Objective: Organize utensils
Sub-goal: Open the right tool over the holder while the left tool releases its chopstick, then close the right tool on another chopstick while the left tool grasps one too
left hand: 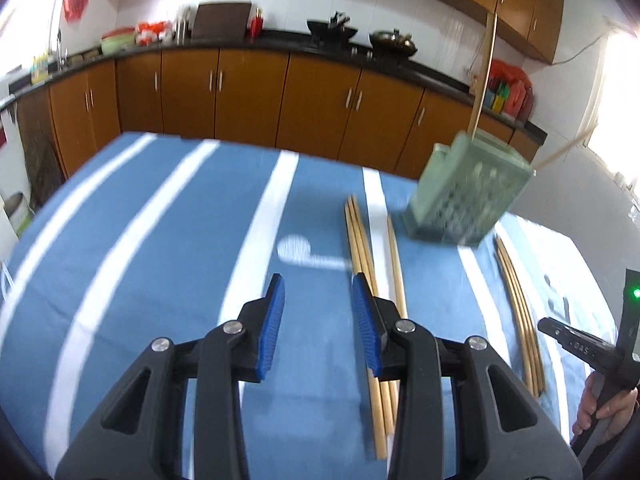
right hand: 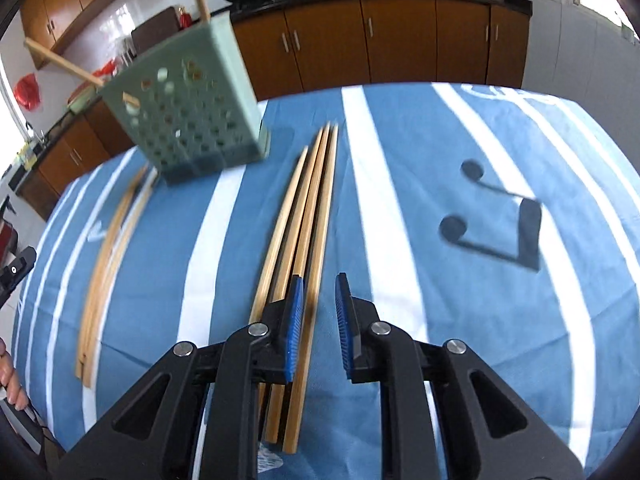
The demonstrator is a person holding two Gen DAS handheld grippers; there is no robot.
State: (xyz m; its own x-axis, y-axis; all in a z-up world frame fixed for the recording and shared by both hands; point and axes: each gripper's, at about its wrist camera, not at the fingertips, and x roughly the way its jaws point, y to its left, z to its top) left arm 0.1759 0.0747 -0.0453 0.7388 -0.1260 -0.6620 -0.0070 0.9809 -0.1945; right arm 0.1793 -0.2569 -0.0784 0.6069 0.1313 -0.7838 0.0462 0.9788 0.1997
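A pale green perforated utensil holder (left hand: 468,196) (right hand: 192,120) stands on the blue striped tablecloth (left hand: 160,240) with two wooden chopsticks poking out of its top. Several loose chopsticks (left hand: 362,248) lie on the cloth just under the right finger of my left gripper (left hand: 318,282), which is open and empty. A second group of chopsticks (left hand: 518,300) (right hand: 308,208) lies further right, under the left finger of my right gripper (right hand: 320,280). Its pads stand a narrow gap apart with nothing between them. The first group of chopsticks (right hand: 108,248) also shows at the left of the right wrist view.
Brown kitchen cabinets (left hand: 248,96) and a dark counter with woks (left hand: 332,32) run behind the table's far edge. A black music-note print (right hand: 500,220) marks the cloth on the right. A hand (left hand: 604,412) holding the right gripper's handle shows at the edge of the left wrist view.
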